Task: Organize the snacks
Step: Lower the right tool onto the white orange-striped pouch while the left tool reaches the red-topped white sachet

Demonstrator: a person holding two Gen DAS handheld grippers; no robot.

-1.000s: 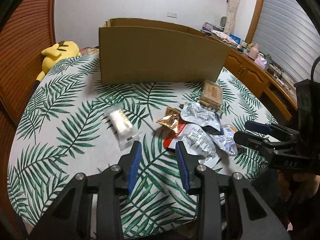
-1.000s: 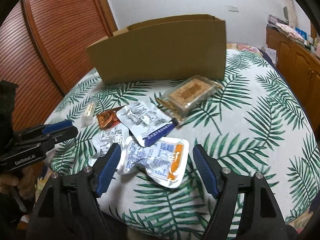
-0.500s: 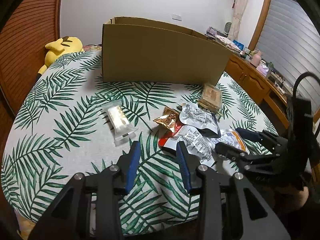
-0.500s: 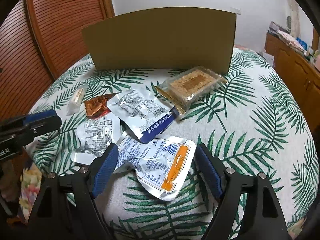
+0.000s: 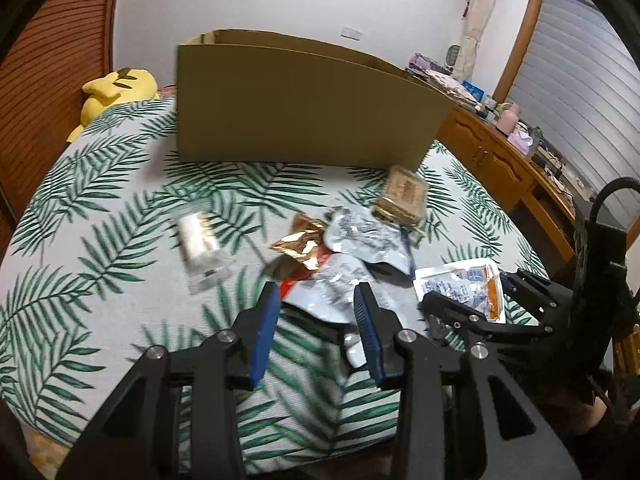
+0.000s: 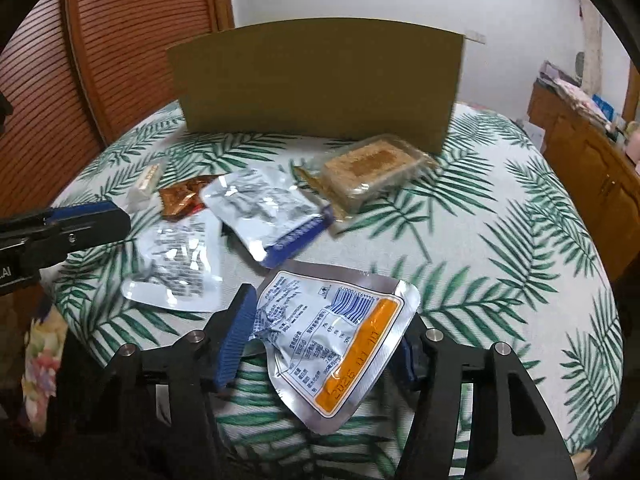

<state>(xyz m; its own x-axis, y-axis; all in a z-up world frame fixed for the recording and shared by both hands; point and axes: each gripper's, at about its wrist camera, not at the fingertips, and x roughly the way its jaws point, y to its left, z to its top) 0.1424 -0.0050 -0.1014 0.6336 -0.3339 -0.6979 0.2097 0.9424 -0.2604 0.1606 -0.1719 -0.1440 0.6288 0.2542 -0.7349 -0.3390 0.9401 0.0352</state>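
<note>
The sorting looks barely begun. Every snack in view lies loose on the leaf-print worktop (image 5: 100, 208), and the cardboard box (image 5: 296, 112) at the upper middle of both frames stands behind them with its near wall towards the cameras, so its inside is hidden and it cannot be told whether anything is in it.

In the right wrist view, the right claw (image 6: 320, 340) at the bottom centre is closing around the silver pouch with the orange stripe (image 6: 340, 344); the pouch sits between the two blue pads and its edges appear to touch them, lifted a little off the cloth. In the left wrist view the same pouch shows at the right edge of the pile, inside that claw.

The left claw (image 5: 316, 328), at the bottom centre of its own frame, stands partly apart with nothing clamped, hovering above the near edge of a grey foil pouch (image 5: 332, 288).

Left to move, judging by the layout: that grey pouch, a second silver pouch with a blue strip (image 6: 268, 208), a small copper-coloured packet (image 6: 180, 198), a clear-wrapped white sweet (image 5: 198, 240) lying apart at centre left, and a clear tray of brown cake (image 6: 372, 172) just in front of the box.
</note>
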